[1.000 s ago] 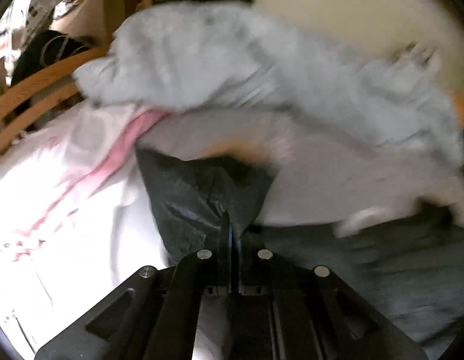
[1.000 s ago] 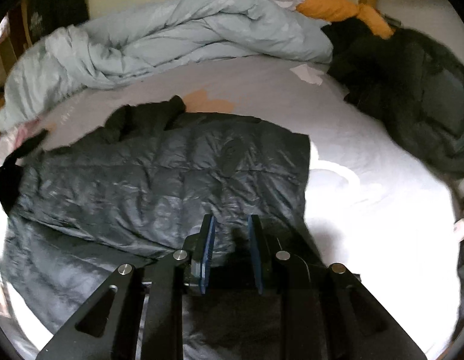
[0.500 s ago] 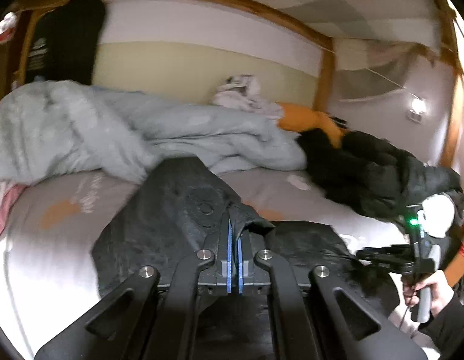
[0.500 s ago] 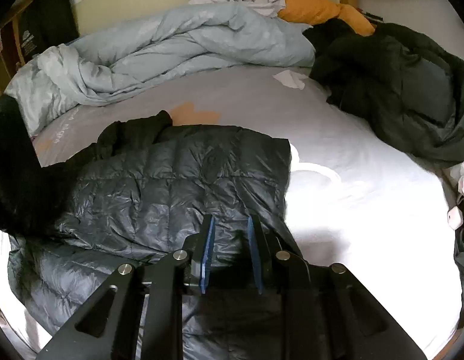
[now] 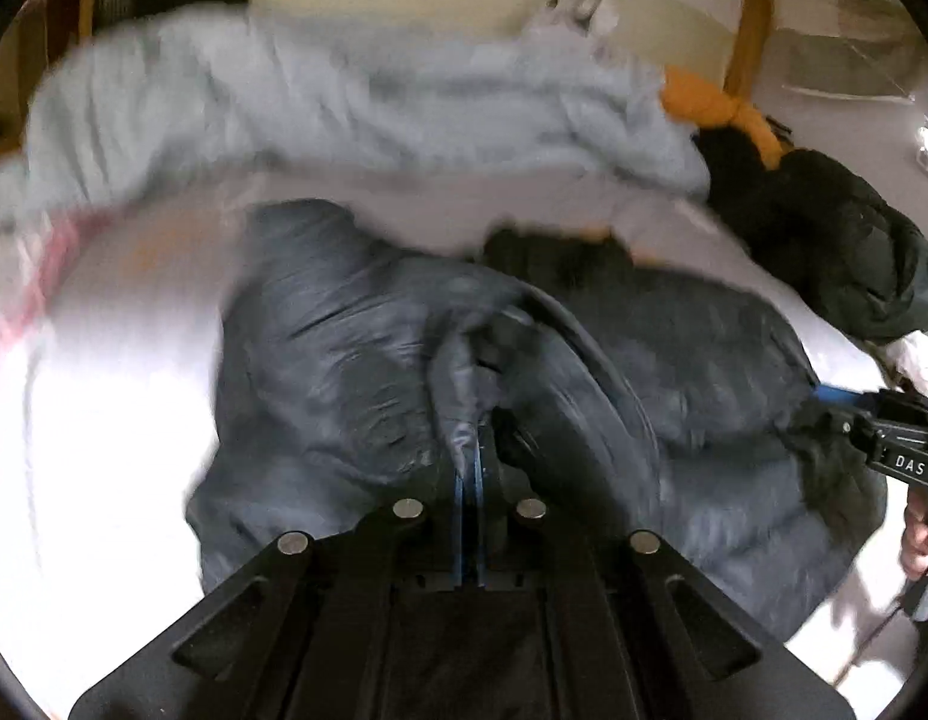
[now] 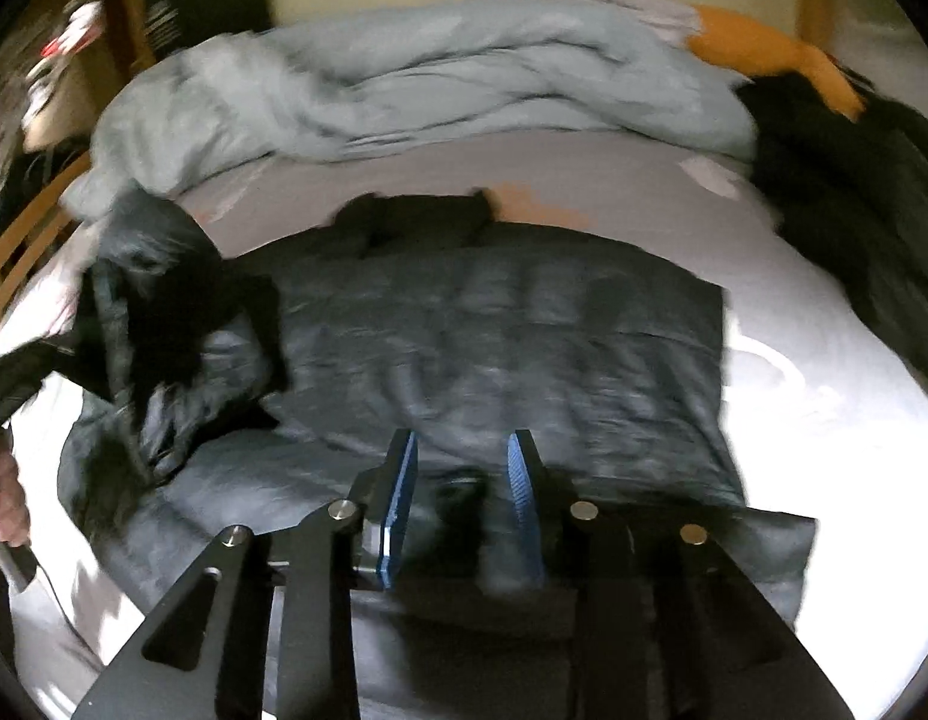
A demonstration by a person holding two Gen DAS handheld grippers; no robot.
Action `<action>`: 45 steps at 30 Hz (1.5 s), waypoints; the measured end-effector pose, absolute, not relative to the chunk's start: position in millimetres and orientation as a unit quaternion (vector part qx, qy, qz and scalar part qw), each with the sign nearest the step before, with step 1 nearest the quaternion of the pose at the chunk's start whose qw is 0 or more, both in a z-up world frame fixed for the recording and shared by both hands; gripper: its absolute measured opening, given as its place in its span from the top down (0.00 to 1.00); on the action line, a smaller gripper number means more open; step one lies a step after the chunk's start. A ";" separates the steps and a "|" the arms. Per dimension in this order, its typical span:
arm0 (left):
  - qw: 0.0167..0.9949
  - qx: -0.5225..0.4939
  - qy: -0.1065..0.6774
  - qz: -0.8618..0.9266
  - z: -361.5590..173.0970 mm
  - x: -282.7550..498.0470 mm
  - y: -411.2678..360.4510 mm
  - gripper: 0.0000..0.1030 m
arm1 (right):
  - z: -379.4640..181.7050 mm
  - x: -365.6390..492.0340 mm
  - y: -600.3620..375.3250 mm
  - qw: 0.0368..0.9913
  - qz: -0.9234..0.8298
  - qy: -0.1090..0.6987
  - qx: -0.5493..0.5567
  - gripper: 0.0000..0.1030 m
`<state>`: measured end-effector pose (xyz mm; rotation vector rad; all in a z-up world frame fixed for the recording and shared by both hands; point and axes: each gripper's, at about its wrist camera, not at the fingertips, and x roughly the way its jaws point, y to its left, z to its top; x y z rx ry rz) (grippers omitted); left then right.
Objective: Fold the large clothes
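In the right wrist view, a jacket [image 6: 493, 348] is spread at the centre of the bed [image 6: 823, 420]. A duvet [image 6: 434, 84] is heaped behind it, toward 12 o'clock. A coat [image 6: 853, 192] is piled at 2 o'clock, with a cushion [image 6: 757, 48] behind it. Bed rails [image 6: 38, 228] are found at 10 o'clock.

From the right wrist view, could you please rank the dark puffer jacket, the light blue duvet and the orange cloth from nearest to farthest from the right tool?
1. Dark puffer jacket: directly beneath and ahead of the right tool, whose jaws are opening.
2. Light blue duvet: bunched across the far side of the bed.
3. Orange cloth: far right corner, behind the duvet's end.
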<state>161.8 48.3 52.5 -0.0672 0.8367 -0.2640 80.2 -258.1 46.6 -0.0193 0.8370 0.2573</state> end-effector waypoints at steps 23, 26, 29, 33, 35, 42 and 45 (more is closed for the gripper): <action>0.882 -0.045 0.401 -0.243 52.6 146.5 16.2 0.98 | 9.8 88.2 -149.6 0.875 0.265 0.405 -0.013 0.51; 0.884 -0.035 0.380 -0.270 61.3 139.6 9.4 0.95 | 4.9 92.3 -149.0 0.878 0.259 0.401 -0.029 0.95; 0.896 -0.003 0.359 -0.261 70.4 131.3 1.0 0.87 | 7.9 92.9 -161.3 0.892 0.225 0.392 -0.019 0.98; 0.911 -0.002 0.332 -0.245 85.0 125.3 8.2 0.61 | 36.9 85.5 -188.8 0.924 0.171 0.342 -0.017 0.98; 0.917 -0.008 0.322 -0.236 91.0 125.5 15.4 0.58 | 57.8 80.0 -209.7 0.941 0.141 0.307 -0.011 0.98; 0.928 -0.030 0.312 -0.203 101.4 132.1 42.1 0.48 | 99.9 67.9 -273.4 0.967 0.058 0.249 0.000 0.98; 0.929 -0.023 0.329 -0.168 94.2 142.0 44.6 0.47 | 94.6 75.3 -291.8 0.957 -0.005 0.286 -0.036 0.98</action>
